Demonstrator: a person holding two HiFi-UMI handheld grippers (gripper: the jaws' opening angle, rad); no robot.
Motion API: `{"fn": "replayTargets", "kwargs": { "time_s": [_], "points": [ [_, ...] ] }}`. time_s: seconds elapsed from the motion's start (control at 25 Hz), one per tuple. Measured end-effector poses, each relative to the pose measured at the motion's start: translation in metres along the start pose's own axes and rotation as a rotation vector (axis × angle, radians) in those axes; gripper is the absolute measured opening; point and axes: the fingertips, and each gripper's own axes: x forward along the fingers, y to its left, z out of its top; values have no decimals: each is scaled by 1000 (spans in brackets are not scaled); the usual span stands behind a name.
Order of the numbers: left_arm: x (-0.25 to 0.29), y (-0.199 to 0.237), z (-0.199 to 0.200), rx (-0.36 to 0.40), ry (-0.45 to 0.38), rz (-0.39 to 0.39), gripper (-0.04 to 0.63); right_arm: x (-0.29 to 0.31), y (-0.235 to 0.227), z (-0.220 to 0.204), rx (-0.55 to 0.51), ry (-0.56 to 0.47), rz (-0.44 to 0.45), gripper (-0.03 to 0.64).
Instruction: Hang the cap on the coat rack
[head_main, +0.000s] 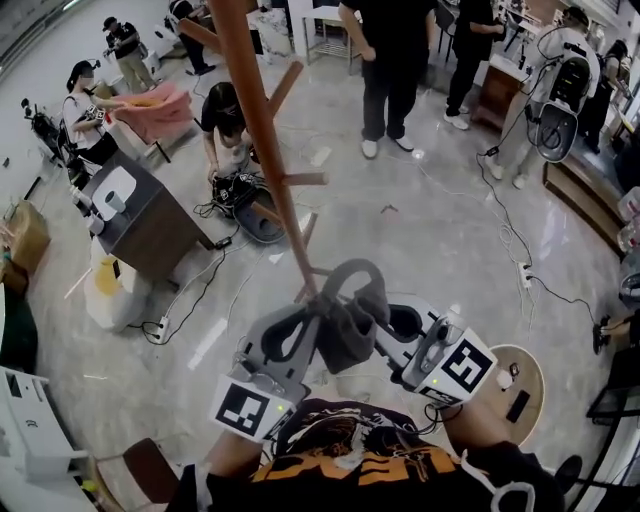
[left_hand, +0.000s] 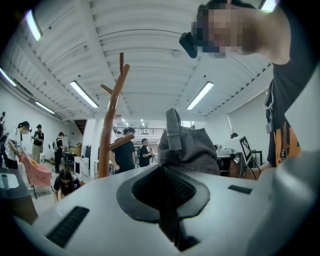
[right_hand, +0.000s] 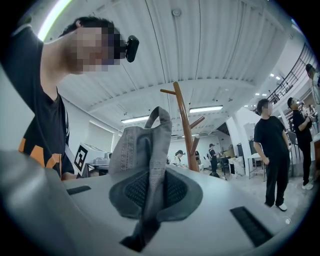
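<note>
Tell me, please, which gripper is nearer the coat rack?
The left gripper: the pole passes right by it, while the right gripper grips the cap's far side.

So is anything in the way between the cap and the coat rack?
Nothing visible is. The left gripper and right gripper are both shut on the cap, right beside the coat rack pole, with only open air before its pegs.
</note>
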Motion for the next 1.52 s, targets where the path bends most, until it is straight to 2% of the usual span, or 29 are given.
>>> {"fn": "replayTargets", "kwargs": {
  "time_s": [0.16, 0.44, 0.64, 0.76, 1.04, 1.32, 1.52],
  "points": [
    [10, 41, 9, -25, -20, 4, 35, 39, -21, 1, -12, 6, 1, 28],
    [18, 54, 9, -17, -37, -16, 35, 51, -35, -2, -21, 11, -26, 28],
    [29, 59, -1, -12, -37, 5, 35, 52, -47, -13, -6, 12, -6, 28],
    [32, 65, -12, -13, -30, 54, 35, 56, -55, -24, 3, 20, 35, 28],
    [67, 92, -3, -22, -25, 168, 35, 80, -98, -8, 42, 25, 127, 28],
    [84, 99, -15, -26, -7, 268, 35, 84, -119, -19, 68, 48, 210, 28],
    [83, 110, -30, -1, 10, 331, 35, 93, -125, -33, 70, 68, 259, 28]
  ]
}}
